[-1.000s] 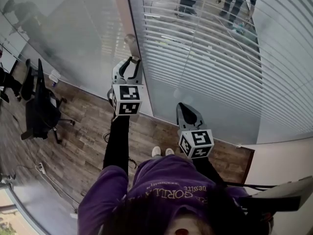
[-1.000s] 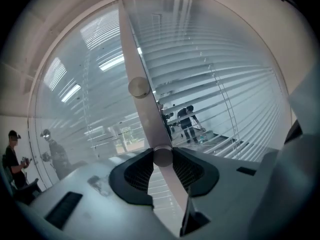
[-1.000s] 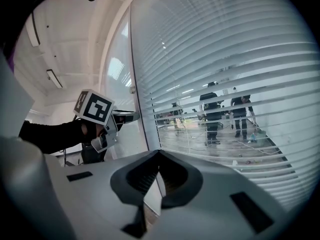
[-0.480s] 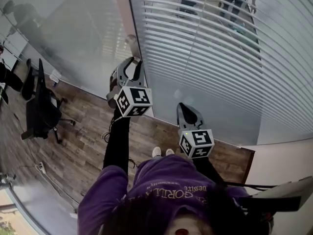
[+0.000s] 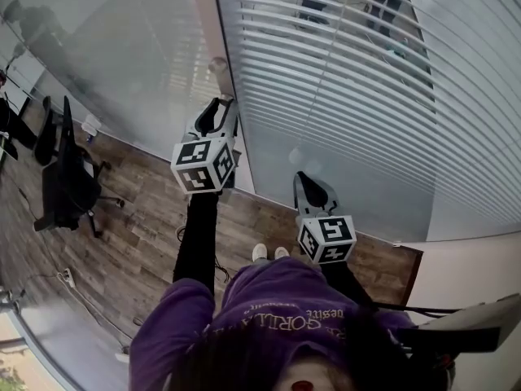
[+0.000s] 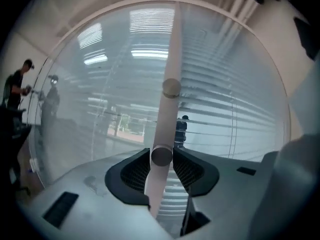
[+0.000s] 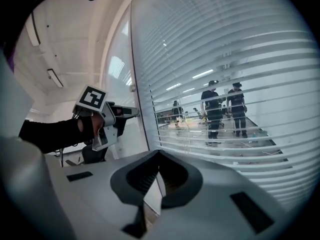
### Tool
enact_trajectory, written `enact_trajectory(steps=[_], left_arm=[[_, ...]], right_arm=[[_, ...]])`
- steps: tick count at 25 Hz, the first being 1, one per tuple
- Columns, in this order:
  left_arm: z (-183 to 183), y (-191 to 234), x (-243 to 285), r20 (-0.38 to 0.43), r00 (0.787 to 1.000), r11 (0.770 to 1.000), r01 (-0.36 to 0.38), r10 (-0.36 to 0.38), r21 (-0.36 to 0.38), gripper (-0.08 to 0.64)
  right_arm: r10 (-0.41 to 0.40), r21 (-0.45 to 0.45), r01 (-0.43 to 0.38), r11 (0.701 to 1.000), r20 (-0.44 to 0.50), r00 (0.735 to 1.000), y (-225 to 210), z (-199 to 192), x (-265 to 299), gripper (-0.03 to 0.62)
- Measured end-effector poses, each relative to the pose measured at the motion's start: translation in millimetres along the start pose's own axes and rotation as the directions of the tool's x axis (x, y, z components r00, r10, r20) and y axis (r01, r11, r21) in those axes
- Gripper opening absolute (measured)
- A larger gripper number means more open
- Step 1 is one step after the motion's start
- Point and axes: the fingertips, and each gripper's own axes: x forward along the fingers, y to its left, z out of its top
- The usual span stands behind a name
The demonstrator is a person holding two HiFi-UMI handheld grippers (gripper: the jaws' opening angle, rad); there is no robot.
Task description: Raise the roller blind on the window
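Observation:
The blind (image 5: pixel 350 96) is a set of white horizontal slats behind the right-hand glass pane, also seen in the right gripper view (image 7: pixel 225 74). A beige post (image 5: pixel 207 23) between the panes carries two round knobs. My left gripper (image 5: pixel 218 111) points level at the post and is shut on the lower knob (image 6: pixel 161 155), whose pale grey face sits between the black pads. The upper knob (image 6: pixel 171 88) is free. My right gripper (image 5: pixel 313 187) hangs lower and to the right, near the slatted pane, shut with nothing in it (image 7: pixel 159 155). The right gripper view shows the left gripper (image 7: pixel 125 111) at the post.
A black office chair (image 5: pixel 69 177) stands on the wooden floor at left. Several people stand beyond the glass (image 7: pixel 220 104), and one person stands at far left (image 6: pixel 17 86). A white wall (image 5: pixel 472 275) closes the lower right.
The left gripper has rolled about its own axis on the knob, so its marker cube shows other faces. The right gripper has kept still. The people behind the slats show less clearly.

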Motion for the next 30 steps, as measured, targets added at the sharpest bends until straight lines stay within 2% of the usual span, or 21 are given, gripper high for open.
enact_trajectory(steps=[1,3,5,7,9,10,11,13,15,17,22,27,30], left_arm=[[-2,2,0,-0.002,1.000,0.998,0.013,-0.013,-0.060,0.124],[-5,3,1,-0.004,0.999,0.993,0.032,-0.033,-0.110,0.124],[-5,4,1,-0.001,0.999,0.995,0.039,-0.039,-0.092,0.124],[-5,5,2,-0.011,0.999,0.998,0.037,-0.038,-0.043,0.124],[-6,5,3,-0.043,0.999,0.998,0.027,-0.025,0.060,0.123],[-6,5,3,-0.066,0.998,0.989,0.019,-0.010,0.146,0.123],[-6,4,3,-0.089,0.996,0.969,0.013,0.010,0.246,0.123],[-8,1,4,-0.126,0.991,0.913,0.009,0.047,0.407,0.123],[-12,0,5,-0.139,0.988,0.876,0.006,0.070,0.482,0.123],[-13,-1,5,-0.137,0.988,0.871,0.000,0.077,0.491,0.123],[-12,0,5,-0.129,0.989,0.896,-0.005,0.069,0.445,0.124],[-5,-2,5,-0.086,0.994,0.906,-0.026,0.068,0.423,0.124],[-7,-2,5,-0.087,0.994,0.916,-0.022,0.062,0.401,0.124]], right_arm=[[0.000,0.000,0.000,1.000,0.000,1.000,0,0,0,-0.005],[-0.001,0.000,0.001,1.000,-0.001,1.000,0,0,0,-0.005],[-0.001,-0.003,0.001,1.000,-0.002,1.000,0,0,0,-0.005],[-0.002,-0.004,0.002,1.000,-0.003,1.000,0,0,0,-0.005],[-0.004,-0.004,0.004,1.000,-0.002,1.000,0,1,0,-0.005],[-0.005,-0.004,0.005,1.000,-0.002,1.000,0,1,0,-0.005],[-0.006,-0.005,0.006,1.000,0.000,1.000,-1,2,0,-0.005],[-0.007,-0.005,0.007,1.000,0.001,1.000,-1,2,0,-0.006],[-0.007,-0.005,0.007,1.000,0.002,1.000,-2,1,0,-0.005],[-0.005,-0.005,0.005,1.000,0.003,1.000,-2,1,0,-0.005],[-0.005,-0.002,0.005,1.000,0.004,1.000,-1,2,0,-0.005],[-0.011,0.005,0.011,1.000,0.002,1.000,-3,1,-1,-0.006],[-0.015,0.008,0.015,1.000,0.001,1.000,-4,-1,-2,-0.005]])
